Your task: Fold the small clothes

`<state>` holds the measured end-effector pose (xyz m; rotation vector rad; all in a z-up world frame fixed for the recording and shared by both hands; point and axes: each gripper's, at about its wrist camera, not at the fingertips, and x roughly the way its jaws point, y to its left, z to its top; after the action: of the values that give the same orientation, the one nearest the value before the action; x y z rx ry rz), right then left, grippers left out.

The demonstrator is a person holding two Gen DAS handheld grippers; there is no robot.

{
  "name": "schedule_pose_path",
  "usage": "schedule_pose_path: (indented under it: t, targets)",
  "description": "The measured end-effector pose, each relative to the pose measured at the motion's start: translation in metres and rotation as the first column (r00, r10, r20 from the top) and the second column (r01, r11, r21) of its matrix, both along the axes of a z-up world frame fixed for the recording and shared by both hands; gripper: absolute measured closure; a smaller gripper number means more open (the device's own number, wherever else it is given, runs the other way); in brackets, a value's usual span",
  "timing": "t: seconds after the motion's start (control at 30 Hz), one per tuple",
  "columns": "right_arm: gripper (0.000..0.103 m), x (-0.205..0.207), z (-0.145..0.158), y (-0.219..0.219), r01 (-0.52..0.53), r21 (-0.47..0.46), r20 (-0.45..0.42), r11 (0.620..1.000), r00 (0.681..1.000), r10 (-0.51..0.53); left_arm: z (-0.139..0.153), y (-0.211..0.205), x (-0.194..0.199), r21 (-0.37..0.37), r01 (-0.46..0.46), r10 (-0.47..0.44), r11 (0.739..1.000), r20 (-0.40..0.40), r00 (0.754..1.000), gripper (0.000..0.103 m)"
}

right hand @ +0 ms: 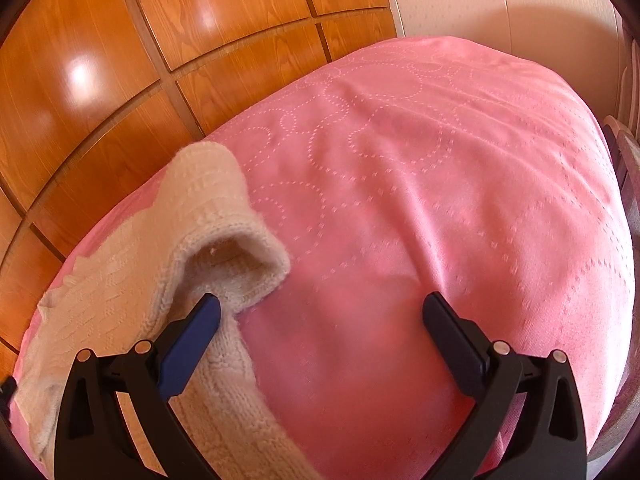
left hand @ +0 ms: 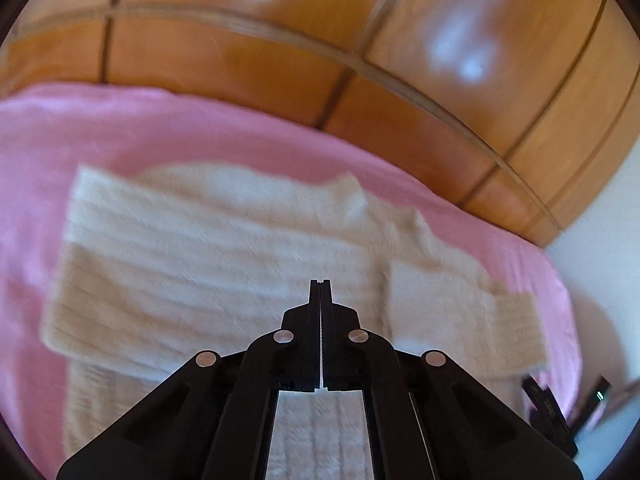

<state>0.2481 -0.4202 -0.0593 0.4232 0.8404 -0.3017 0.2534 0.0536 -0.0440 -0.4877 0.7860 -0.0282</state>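
Observation:
A cream knitted sweater (left hand: 208, 248) lies spread on the pink bedspread (left hand: 36, 152), its left sleeve folded across the body and its right sleeve (left hand: 472, 308) lying out to the right. My left gripper (left hand: 321, 286) is shut and empty, held above the sweater's middle. In the right wrist view the sweater's sleeve (right hand: 208, 216) lies curled, its cuff opening facing me. My right gripper (right hand: 322, 304) is open; its left finger (right hand: 196, 332) rests over the sleeve, and its right finger (right hand: 452, 336) is over bare bedspread (right hand: 420, 200).
A glossy wooden wardrobe (left hand: 280, 40) stands right behind the bed, also in the right wrist view (right hand: 100, 60). A pale wall (right hand: 500, 4) is at the bed's far end. The other gripper (left hand: 548, 408) shows at the lower right.

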Motion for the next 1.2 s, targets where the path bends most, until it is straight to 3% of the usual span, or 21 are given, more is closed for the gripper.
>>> schedule_pose_path:
  t: [0.03,0.13,0.17,0.23,0.27,0.3,0.33,0.37,0.4,0.63,0.7,0.83,0.87,0.93,1.0,1.1,1.2]
  targets:
    - [0.002,0.0,0.0,0.0,-0.001,-0.003,-0.002,1.0,1.0,0.001,-0.002,-0.005,0.002,0.001,0.009,-0.009,1.0,-0.012,1.0,0.102]
    - [0.002,0.0,0.0,-0.001,-0.001,0.001,0.0,1.0,1.0,0.001,-0.004,-0.021,0.01,-0.024,0.038,-0.039,0.999,-0.021,0.999,0.033]
    - [0.002,-0.001,0.0,-0.001,-0.001,0.001,0.001,1.0,1.0,0.001,-0.005,-0.027,0.012,-0.051,0.039,-0.039,0.998,-0.001,0.999,0.03]
    - [0.002,0.0,0.0,-0.001,0.0,0.004,0.003,1.0,1.0,0.0,-0.009,-0.041,0.023,-0.051,0.063,-0.064,0.997,-0.024,0.998,0.03]
    - [0.002,0.0,0.0,-0.001,0.0,0.005,0.004,1.0,1.0,0.0,-0.013,-0.047,0.03,-0.05,0.077,-0.079,0.996,-0.052,0.996,0.035]
    - [0.002,0.0,0.0,0.0,0.0,0.002,0.003,1.0,1.0,0.0,-0.016,-0.051,0.034,-0.052,0.089,-0.093,0.995,-0.069,0.993,0.054]
    - [0.002,0.001,0.0,0.001,-0.001,-0.001,0.001,1.0,1.0,0.001,-0.023,-0.061,0.041,-0.037,0.117,-0.12,0.992,-0.108,0.987,0.065]
    - [0.002,0.002,0.0,0.002,-0.001,-0.004,-0.002,1.0,1.0,0.001,-0.024,-0.067,0.047,-0.022,0.128,-0.13,0.992,-0.122,0.984,0.087]
    - [0.002,0.002,-0.001,0.002,-0.002,-0.004,-0.003,1.0,1.0,0.002,-0.022,-0.068,0.047,-0.026,0.136,-0.138,0.99,-0.114,0.984,0.097]
    - [0.002,0.004,0.0,0.004,-0.002,0.0,0.0,1.0,1.0,0.002,0.027,-0.035,0.012,-0.01,0.098,-0.097,0.995,0.073,0.993,0.097]
    - [0.002,0.004,0.0,0.004,-0.002,-0.001,-0.001,1.0,1.0,0.002,0.022,-0.017,0.006,0.018,0.055,-0.056,0.998,0.057,0.997,0.097]
    - [0.002,0.005,0.0,0.006,-0.003,-0.006,-0.006,1.0,1.0,0.003,-0.013,-0.009,0.002,0.097,0.055,-0.052,0.994,-0.025,0.998,0.097]
    - [0.002,0.005,0.0,0.005,-0.003,-0.002,-0.005,1.0,1.0,0.003,-0.028,-0.01,0.0,0.099,0.057,-0.053,0.993,-0.037,0.998,0.09]
    - [0.002,0.005,0.001,0.005,-0.008,0.012,-0.002,1.0,1.0,0.008,-0.036,-0.003,-0.009,0.073,0.042,-0.043,0.996,0.014,0.999,0.088]
    - [0.002,0.001,0.004,0.002,-0.021,0.042,0.013,0.999,1.0,0.021,-0.036,0.003,-0.011,0.015,0.048,-0.048,0.999,0.031,0.998,0.075]
    - [0.002,-0.007,0.013,-0.002,-0.024,0.047,0.015,0.999,1.0,0.023,-0.038,0.006,-0.014,-0.019,0.053,-0.052,0.998,0.049,0.997,0.074]
    - [0.002,-0.006,0.033,0.004,-0.035,0.006,0.075,0.999,0.997,0.035,-0.039,0.007,-0.014,-0.029,0.054,-0.053,0.998,0.048,0.997,0.073]
